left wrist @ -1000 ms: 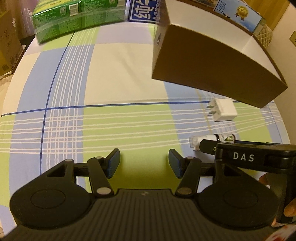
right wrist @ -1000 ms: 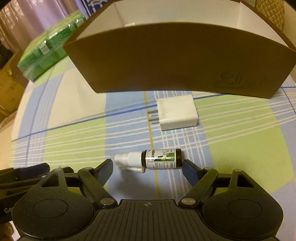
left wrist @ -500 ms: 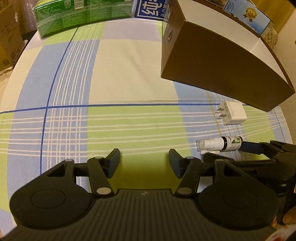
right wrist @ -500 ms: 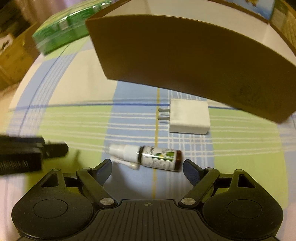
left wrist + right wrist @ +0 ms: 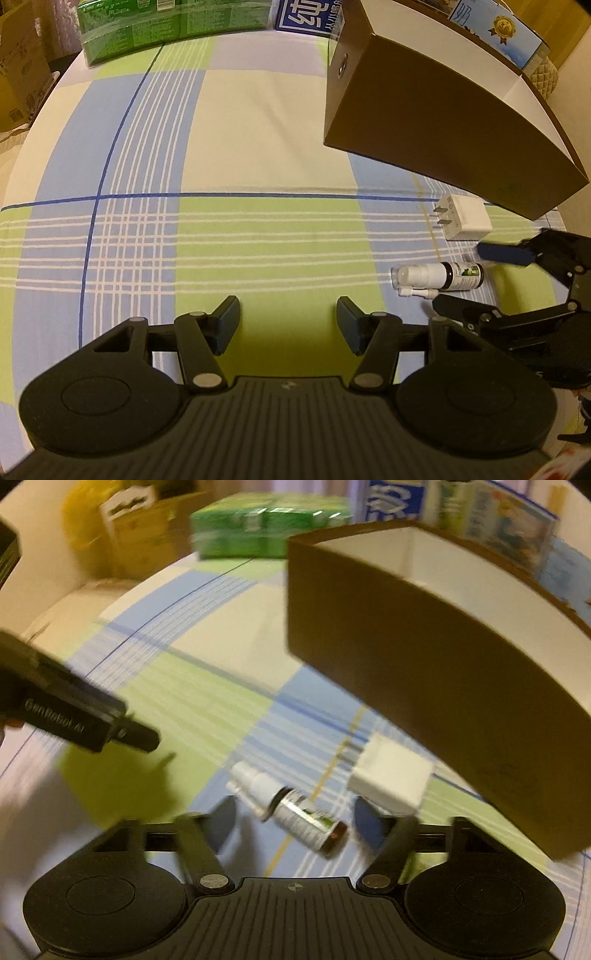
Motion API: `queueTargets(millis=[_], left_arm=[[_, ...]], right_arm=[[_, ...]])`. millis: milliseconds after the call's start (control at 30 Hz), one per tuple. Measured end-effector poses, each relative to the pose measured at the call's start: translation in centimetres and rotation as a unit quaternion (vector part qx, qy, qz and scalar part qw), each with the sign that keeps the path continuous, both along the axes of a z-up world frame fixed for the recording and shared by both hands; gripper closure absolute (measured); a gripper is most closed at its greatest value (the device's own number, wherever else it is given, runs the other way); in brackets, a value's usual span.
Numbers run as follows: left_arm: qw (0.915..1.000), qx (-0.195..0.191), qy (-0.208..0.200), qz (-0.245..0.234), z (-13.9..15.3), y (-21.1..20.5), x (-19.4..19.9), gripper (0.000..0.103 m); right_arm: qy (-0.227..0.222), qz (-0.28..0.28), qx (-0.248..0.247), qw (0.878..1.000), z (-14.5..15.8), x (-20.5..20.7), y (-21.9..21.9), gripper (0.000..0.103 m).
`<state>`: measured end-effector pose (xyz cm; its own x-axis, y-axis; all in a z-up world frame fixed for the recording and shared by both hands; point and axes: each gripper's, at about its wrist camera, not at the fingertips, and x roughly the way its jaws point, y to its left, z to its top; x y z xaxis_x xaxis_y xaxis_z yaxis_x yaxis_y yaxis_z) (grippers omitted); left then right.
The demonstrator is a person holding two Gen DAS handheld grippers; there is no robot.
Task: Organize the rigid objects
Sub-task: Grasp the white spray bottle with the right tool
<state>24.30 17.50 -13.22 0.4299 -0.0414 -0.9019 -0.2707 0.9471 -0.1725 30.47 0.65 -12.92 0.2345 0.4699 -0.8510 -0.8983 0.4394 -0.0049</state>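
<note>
A small brown spray bottle (image 5: 443, 277) with a white nozzle and green label lies on its side on the checked cloth. My right gripper (image 5: 295, 825) straddles the spray bottle (image 5: 295, 812); its jaws are closing, and the pads do not touch it. Seen from the left wrist, the right gripper (image 5: 458, 275) has one finger on each side of the bottle. A white plug charger (image 5: 467, 221) lies just beyond, in front of the open brown box (image 5: 424, 129). My left gripper (image 5: 288, 321) hangs open over green cloth with nothing between its fingers.
The brown box (image 5: 424, 664) has a white inside, and its near wall rises right behind the charger (image 5: 391, 779). Green wrapped packs (image 5: 166, 29) and a blue carton (image 5: 306, 18) line the far edge. Cardboard boxes (image 5: 18, 74) stand off the left side.
My right gripper has rolled, so the bottle now lies slantwise between its fingers, and its jaws have narrowed around the bottle. The left gripper has stayed put and open.
</note>
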Motion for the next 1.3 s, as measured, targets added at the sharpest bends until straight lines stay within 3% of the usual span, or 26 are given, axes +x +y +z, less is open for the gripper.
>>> queueTargets(millis=[100,200,300,433,567,733,933,1000,1033,1300], left_arm=[[1.0,0.0,0.0,0.003,0.0,-0.1,-0.2,0.049],[1.0,0.0,0.001,0.003,0.1,-0.2,-0.5,0.049],[1.0,0.001,0.002,0.004,0.2,-0.4,-0.7,0.049],[1.0,0.003,0.001,0.004,0.4,-0.6,-0.8,0.049],[1.0,0.006,0.001,0.006,0.6,-0.8,-1.0,0.049],[0.9999,0.009,0.002,0.005,0.8,-1.1,-0.9,0.049],[0.9999,0.014,0.001,0.001,0.9,-1.7,-0.6,0.049],[0.9999,0.017,0.0,-0.001,0.9,-1.9,-0.4,0.049],[0.9998,0.018,0.0,-0.001,0.9,-2.0,-0.3,0.049],[0.9993,0.02,-0.01,-0.031,1.2,-3.9,1.0,0.049]], right_arm=[[0.012,0.009,-0.015,1.0,-0.2,-0.4,0.1,0.065],[0.045,0.019,-0.017,0.999,-0.1,-1.0,0.1,0.069],[0.039,0.013,-0.014,0.999,-0.1,-1.6,0.6,0.069],[0.069,-0.052,-0.001,0.996,0.0,-0.6,1.0,0.069],[0.126,-0.121,0.01,0.985,-0.3,0.8,0.8,0.068],[0.154,-0.181,0.03,0.971,-0.5,2.2,1.0,0.068],[0.126,-0.171,0.027,0.977,-0.4,1.9,1.2,0.071],[0.114,-0.159,0.02,0.98,-0.5,1.5,1.2,0.082],[0.108,-0.155,0.017,0.982,-0.5,1.4,1.1,0.083],[0.099,-0.15,0.032,0.983,0.2,0.8,-1.8,0.083]])
